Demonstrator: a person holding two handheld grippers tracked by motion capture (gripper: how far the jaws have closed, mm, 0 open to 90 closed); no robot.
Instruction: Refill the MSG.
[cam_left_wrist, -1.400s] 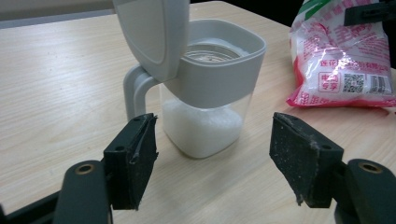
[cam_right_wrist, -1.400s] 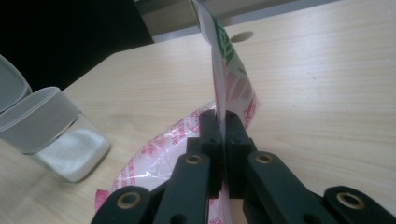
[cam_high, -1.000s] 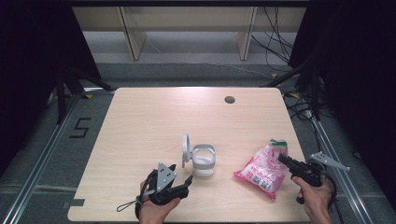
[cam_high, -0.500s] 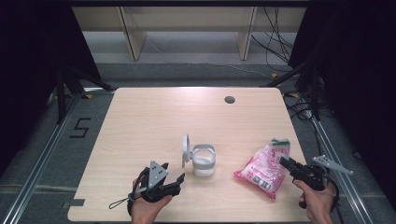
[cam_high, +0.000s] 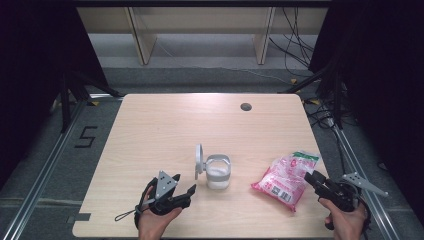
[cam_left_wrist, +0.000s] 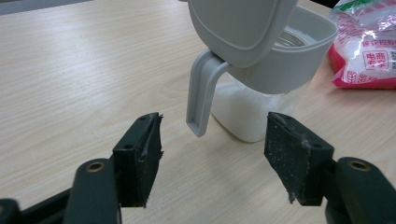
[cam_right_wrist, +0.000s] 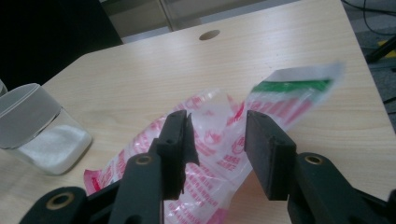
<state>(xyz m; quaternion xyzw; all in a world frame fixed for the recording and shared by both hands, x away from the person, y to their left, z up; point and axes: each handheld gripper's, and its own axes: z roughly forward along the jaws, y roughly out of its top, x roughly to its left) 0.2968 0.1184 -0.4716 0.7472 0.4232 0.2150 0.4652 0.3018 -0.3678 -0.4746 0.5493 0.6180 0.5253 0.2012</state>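
A: High view first. Where's the jar?

B: The jar (cam_high: 218, 172) stands on the tabletop (cam_high: 165, 130) toward the near edge, about mid-width, lid (cam_high: 199, 161) flipped up on its left side. The pink bag (cam_high: 285, 177) lies near the right end of the near edge. A small round hole (cam_high: 245, 106) sits by the far edge, right of centre.

A: Grippers there?

B: The left gripper (cam_high: 189, 193) hovers at the near edge, just left of the jar, jaws pointing at it, apart from it. The right gripper (cam_high: 309, 177) is at the bag's right edge.

A: Left gripper view?

B: Jaws stand wide, nothing between the pads, which have just been closing a little. The jar's grey handle (cam_left_wrist: 200, 95) hangs ahead between them, not touched. White powder shows in the jar. The bag's corner is at top right.

A: Right gripper view?

B: Jaws have just been opening. The bag (cam_right_wrist: 219, 140) lies between and behind them; pads are off it, so released. The green-and-white top strip (cam_right_wrist: 294, 84) is blurred. The jar (cam_right_wrist: 39, 133) is at the left.
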